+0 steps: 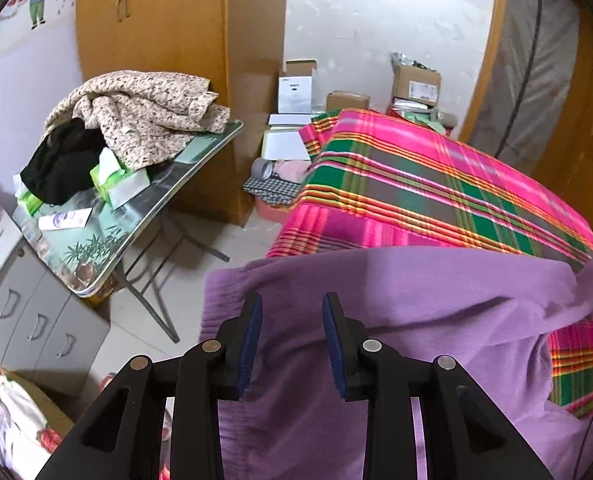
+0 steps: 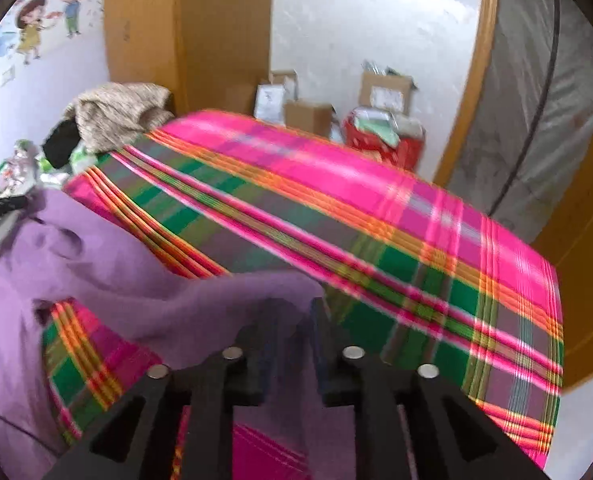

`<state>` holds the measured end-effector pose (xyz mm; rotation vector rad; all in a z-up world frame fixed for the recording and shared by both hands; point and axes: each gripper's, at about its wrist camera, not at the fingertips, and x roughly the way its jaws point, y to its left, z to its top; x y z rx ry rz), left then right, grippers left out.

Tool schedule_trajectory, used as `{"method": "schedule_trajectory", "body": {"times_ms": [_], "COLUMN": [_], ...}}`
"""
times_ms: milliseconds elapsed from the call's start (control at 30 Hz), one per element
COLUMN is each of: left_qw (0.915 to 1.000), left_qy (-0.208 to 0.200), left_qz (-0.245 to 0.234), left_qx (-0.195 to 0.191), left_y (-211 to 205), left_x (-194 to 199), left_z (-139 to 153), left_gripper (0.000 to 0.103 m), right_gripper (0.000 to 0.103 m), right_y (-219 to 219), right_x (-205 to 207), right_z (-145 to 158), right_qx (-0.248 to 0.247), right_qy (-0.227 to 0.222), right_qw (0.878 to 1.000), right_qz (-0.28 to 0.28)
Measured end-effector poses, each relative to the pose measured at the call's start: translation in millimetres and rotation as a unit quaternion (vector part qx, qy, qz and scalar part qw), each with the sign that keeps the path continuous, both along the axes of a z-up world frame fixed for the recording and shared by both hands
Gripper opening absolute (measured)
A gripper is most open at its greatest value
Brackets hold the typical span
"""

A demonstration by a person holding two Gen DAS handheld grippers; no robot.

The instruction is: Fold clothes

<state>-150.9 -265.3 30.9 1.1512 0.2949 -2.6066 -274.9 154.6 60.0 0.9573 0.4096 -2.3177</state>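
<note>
Purple knit garment (image 1: 396,320): lies rumpled on the near part of the plaid bedspread (image 1: 436,184), one ribbed edge hanging past the spread's left side.

Left gripper (image 1: 292,336): over the garment; fingers spread, blue pads clear of the cloth, nothing pinched.

Right gripper (image 2: 292,344): over the garment's far fold by the spread; fingers parted, cloth lying in the gap, whether the pads touch it cannot be told through blur.

Folding table (image 1: 144,208): left of the spread, bearing a speckled beige garment (image 1: 144,116), black cloth and tissue packs.

Cardboard boxes (image 1: 414,84): beyond the spread, against the white wall.
</note>
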Motion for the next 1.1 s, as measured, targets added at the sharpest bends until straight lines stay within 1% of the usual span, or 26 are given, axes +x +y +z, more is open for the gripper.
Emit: {"method": "schedule_trajectory", "body": {"times_ms": [33,100,133,167,200,233,333,433,500,600,667,800,867,900,933,967,1000,1067,1100], "left_qw": [1.0,0.9999,0.9998,0.9998,0.9997,0.9996,0.9993,0.999,0.9988,0.9984,0.998,0.9973,0.9975,0.9975,0.9978,0.998,0.9982,0.9991,0.9996], "left_qy": [0.004,0.009,0.012,0.014,0.018,0.023,0.025,0.01,0.006,0.001,-0.006,-0.02,-0.024,-0.025,-0.028,-0.03,-0.032,-0.02,-0.011], "left_qz": [0.003,0.005,0.006,0.006,0.01,0.013,0.021,0.021,0.017,0.011,0.008,-0.009,-0.011,-0.012,-0.011,-0.009,-0.008,-0.006,-0.004], "left_qx": [0.003,0.01,0.013,0.013,0.012,0.011,0.019,0.038,0.045,0.055,0.063,0.07,0.066,0.065,0.06,0.054,0.049,0.037,0.025], "left_y": [-3.3,-7.8,-10.1,-10.5,-12.9,-14.4,-27.6,-38.8,-42.1,-46.8,-48.1,-43.9,-42.1,-41.1,-40.5,-39.9,-39.3,-37.6,-35.6], "left_x": [0.6,0.8,0.9,1.5,3.4,5.7,6.3,2.5,1.8,0.9,-1.9,-9.1,-11.1,-12.0,-12.5,-12.9,-13.3,-10.8,-9.3], "left_z": [-0.4,0.0,0.2,0.6,1.4,2.3,-1.2,-10.3,-13.4,-18.0,-21.2,-25.6,-26.6,-27.1,-26.6,-26.1,-25.5,-19.6,-14.4], "left_gripper": [0.032,0.033,0.036,0.039,0.047,0.05,0.05,0.05,0.05,0.051,0.054,0.054,0.053,0.051,0.034,0.027,0.026,0.026,0.025], "right_gripper": [0.029,0.032,0.034,0.034,0.034,0.034,0.034,0.034,0.034,0.035,0.037,0.037,0.032,0.021,0.012,0.005,0.005,0.005,0.005], "right_y": [-3.6,-14.5,-23.1,-32.7,-43.4,-54.1,-81.9,-102.2,-110.5,-115.0,-118.0,-123.5,-124.9,-124.9,-125.4,-126.5,-127.2,-129.3,-129.0], "right_x": [4.6,11.9,17.0,21.5,25.1,28.8,32.4,25.6,19.9,8.2,-2.0,-9.9,-11.3,-11.5,-10.8,-9.1,-7.3,-4.2,-3.9], "right_z": [5.7,12.1,13.4,12.9,10.3,7.6,-4.8,-22.8,-27.8,-30.0,-34.7,-45.0,-46.7,-45.5,-43.9,-41.9,-39.8,-34.2,-29.7], "right_qx": [-0.012,-0.027,-0.03,-0.028,-0.021,-0.014,0.005,0.024,0.029,0.019,0.014,0.024,0.024,0.02,0.02,0.023,0.025,0.024,0.019], "right_qy": [0.007,0.009,0.008,0.007,0.006,0.005,-0.009,-0.031,-0.038,-0.052,-0.077,-0.107,-0.119,-0.123,-0.122,-0.115,-0.108,-0.09,-0.08], "right_qw": [1.0,0.999,0.998,0.997,0.996,0.995,0.99,0.986,0.984,0.983,0.981,0.977,0.976,0.976,0.976,0.977,0.978,0.98,0.982], "right_qz": [0.009,0.034,0.053,0.07,0.086,0.101,0.142,0.162,0.169,0.174,0.176,0.181,0.179,0.179,0.178,0.178,0.178,0.176,0.172]}}
